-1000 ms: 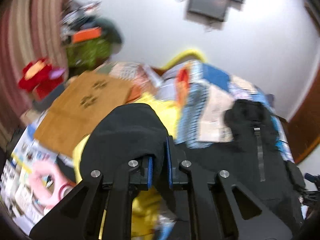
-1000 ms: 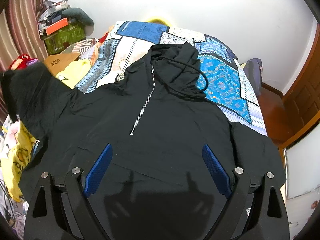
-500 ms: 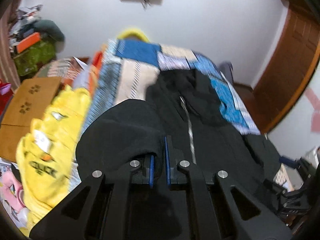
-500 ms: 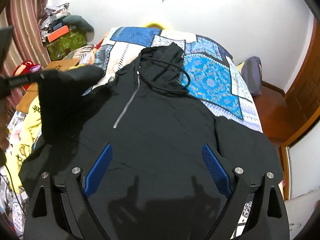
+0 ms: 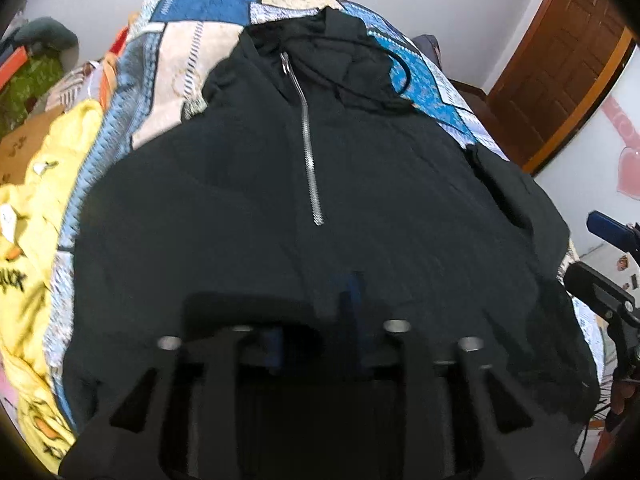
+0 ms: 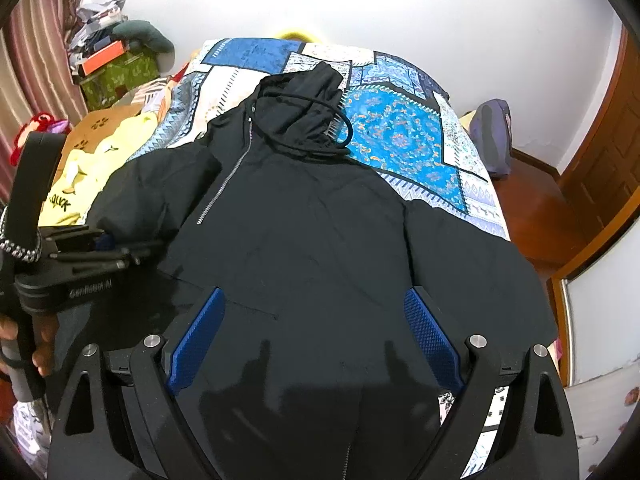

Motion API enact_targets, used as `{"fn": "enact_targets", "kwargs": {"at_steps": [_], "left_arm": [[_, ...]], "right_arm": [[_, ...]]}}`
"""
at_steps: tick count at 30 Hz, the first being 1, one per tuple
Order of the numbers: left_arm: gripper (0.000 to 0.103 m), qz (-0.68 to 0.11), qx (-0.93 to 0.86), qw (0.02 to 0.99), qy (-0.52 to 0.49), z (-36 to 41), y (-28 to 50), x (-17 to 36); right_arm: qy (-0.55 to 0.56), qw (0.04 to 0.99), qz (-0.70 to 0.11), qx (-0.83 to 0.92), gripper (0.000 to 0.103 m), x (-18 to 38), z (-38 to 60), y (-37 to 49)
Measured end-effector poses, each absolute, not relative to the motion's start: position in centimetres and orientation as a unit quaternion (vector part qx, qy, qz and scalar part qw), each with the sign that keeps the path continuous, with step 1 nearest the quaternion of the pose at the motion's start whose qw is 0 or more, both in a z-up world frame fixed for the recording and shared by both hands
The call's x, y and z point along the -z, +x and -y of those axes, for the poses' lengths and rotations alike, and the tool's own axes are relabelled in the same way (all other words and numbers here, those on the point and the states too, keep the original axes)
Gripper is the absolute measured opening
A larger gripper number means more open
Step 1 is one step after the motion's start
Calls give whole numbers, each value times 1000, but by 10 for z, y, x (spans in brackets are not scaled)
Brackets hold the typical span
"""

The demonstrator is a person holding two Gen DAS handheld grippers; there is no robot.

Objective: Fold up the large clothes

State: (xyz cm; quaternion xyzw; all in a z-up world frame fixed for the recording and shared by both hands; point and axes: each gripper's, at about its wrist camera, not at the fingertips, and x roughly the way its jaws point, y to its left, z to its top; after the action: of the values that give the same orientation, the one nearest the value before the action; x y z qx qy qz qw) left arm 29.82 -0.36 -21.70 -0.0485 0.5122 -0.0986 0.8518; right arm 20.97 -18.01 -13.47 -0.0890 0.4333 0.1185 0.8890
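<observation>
Right wrist view: black hoodie point(image 6: 304, 216) lies spread on a bed with a blue patchwork quilt point(image 6: 400, 136), ahead of and beneath the right claw point(image 6: 316, 332), which is wide open and empty. Left claw point(image 5: 316, 320), jaws just opening, hovers over the folded-in sleeve point(image 6: 156, 192). White wall, wooden door point(image 6: 608, 168) at right.
</observation>
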Motion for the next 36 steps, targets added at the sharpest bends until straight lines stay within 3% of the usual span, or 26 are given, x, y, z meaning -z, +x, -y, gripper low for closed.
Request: {"fn": "enact_targets", "kwargs": {"at_steps": [2,10,14,21,28,36], "left_arm": [[50,-517,105,848,-53,6,294,220],[51,-492,96,865,-38,-21,265,194],[62,-455,68,886,-60,-66,249,167],[63,-415,-19,907,-76,-154,223,144],[64,-426,-65,897,-97,-215,202,161],[64,-453,-86,881,-106,-241,187,195]], "right_arm": [[-97,889,-432,-119,90,133,178,209],[-127,892,-413,-135,90,116,148,206],[-142,892,-401,-151,90,109,123,209],[-163,877,-403,-205,90,108,57,214],[-244,844,-403,-257,90,134,-27,216],[-320,775,-463,-288,88,199,-97,230]]}}
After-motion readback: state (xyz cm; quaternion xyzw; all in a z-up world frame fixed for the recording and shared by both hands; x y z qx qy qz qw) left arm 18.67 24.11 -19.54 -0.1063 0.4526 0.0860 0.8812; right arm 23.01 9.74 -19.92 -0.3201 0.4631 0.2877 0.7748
